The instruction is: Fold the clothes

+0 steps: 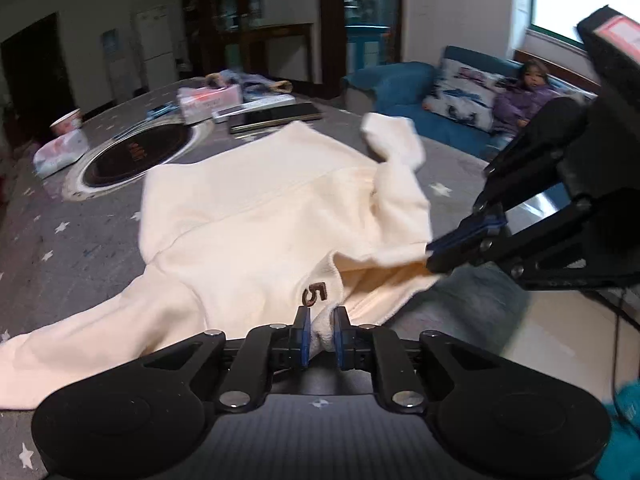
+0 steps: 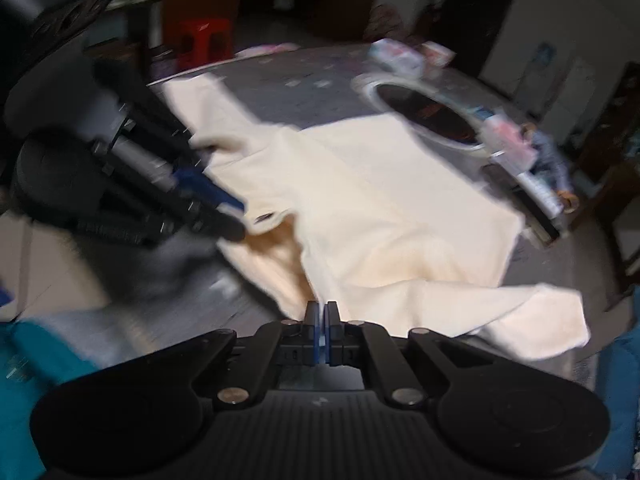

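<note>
Cream garment (image 1: 256, 216) lies on table (image 1: 80, 248), hem pinched in closed left claw (image 1: 320, 330) and right claw (image 2: 321, 320).

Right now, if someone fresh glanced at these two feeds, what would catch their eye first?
The cream garment spread across the grey star-print table, with both grippers pinching its near edge: the left gripper by a brown "5" patch, the right gripper at the neighbouring edge. Behind it sits a round dark cooktop, and a child on the blue sofa.
</note>
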